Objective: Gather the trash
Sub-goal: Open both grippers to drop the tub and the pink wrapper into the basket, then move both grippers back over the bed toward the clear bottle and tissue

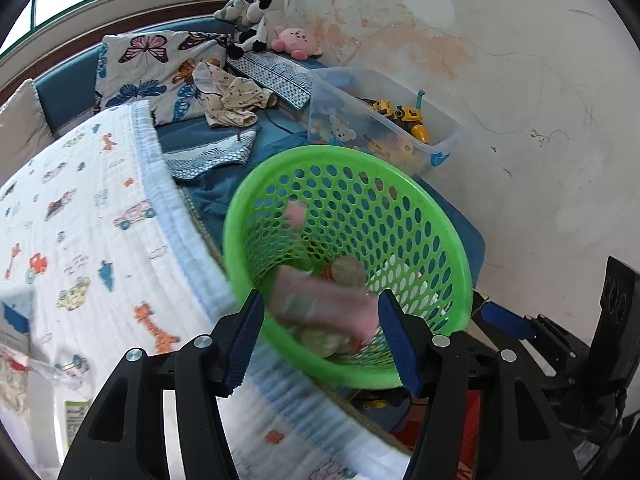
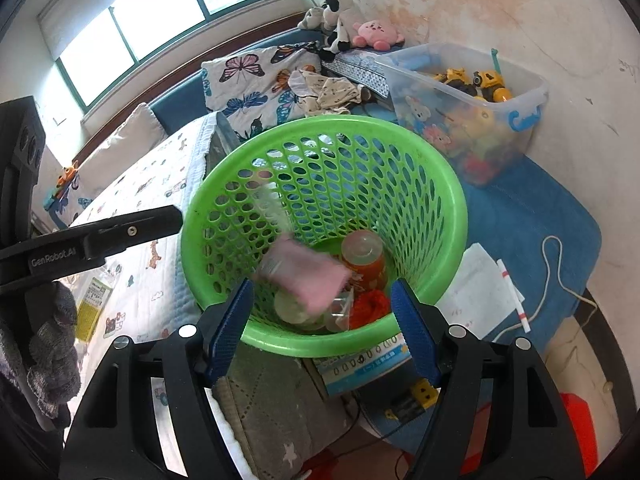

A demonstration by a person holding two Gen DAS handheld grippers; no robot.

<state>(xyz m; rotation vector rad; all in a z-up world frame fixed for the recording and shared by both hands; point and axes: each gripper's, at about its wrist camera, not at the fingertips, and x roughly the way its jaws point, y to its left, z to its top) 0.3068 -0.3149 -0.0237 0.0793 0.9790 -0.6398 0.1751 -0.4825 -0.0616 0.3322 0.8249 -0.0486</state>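
Note:
A green perforated basket (image 1: 424, 208) stands beside the bed and also shows in the right wrist view (image 2: 440, 200). A blurred pink wrapper (image 1: 324, 304) is in mid-air inside it, also seen in the right wrist view (image 2: 308, 276). Under it lie an orange bottle (image 2: 366, 258), red scrap (image 2: 370, 306) and clear lids. My left gripper (image 1: 320, 340) is open just over the basket's near rim. My right gripper (image 2: 320, 332) is open over the near rim too. Both are empty.
A bed with a cartoon-print quilt (image 1: 80, 248) lies left, with a plastic bag (image 1: 16, 376) and a green-yellow packet (image 2: 92, 304) on it. A clear toy box (image 2: 472, 112) stands behind the basket. Papers (image 2: 476, 292), a cord and a blue mat (image 2: 540, 216) lie right.

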